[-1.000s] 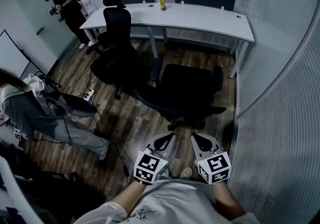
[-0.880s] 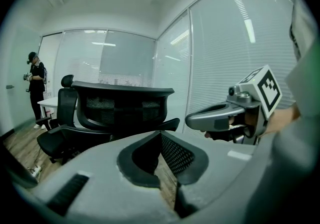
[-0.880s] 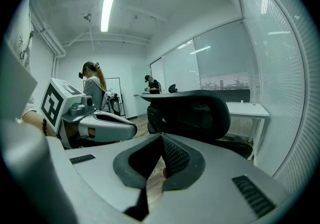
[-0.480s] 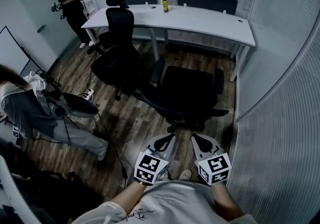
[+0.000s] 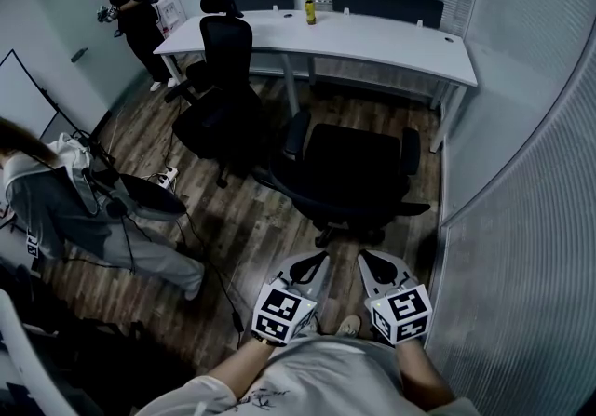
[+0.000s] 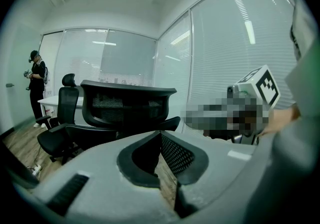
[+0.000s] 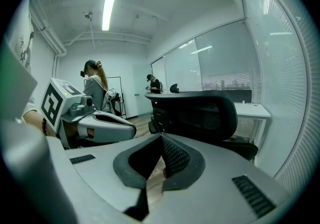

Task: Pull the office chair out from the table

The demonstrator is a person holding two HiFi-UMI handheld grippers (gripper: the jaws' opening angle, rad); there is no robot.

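Nothing had shifted since a second earlier. Your left gripper (image 5: 319,259) and right gripper (image 5: 366,258) kept their jaws pressed together, empty, just behind the black mesh-backed office chair (image 5: 354,172), which stood clear of the long white bench's (image 5: 391,37) front edge.

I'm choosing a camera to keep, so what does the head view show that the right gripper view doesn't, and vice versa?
Only the head view: the yellow bottle on the white table. Only the right gripper view: the ceiling light. Both: the table, the near office chair standing clear of it, and the shut left gripper.
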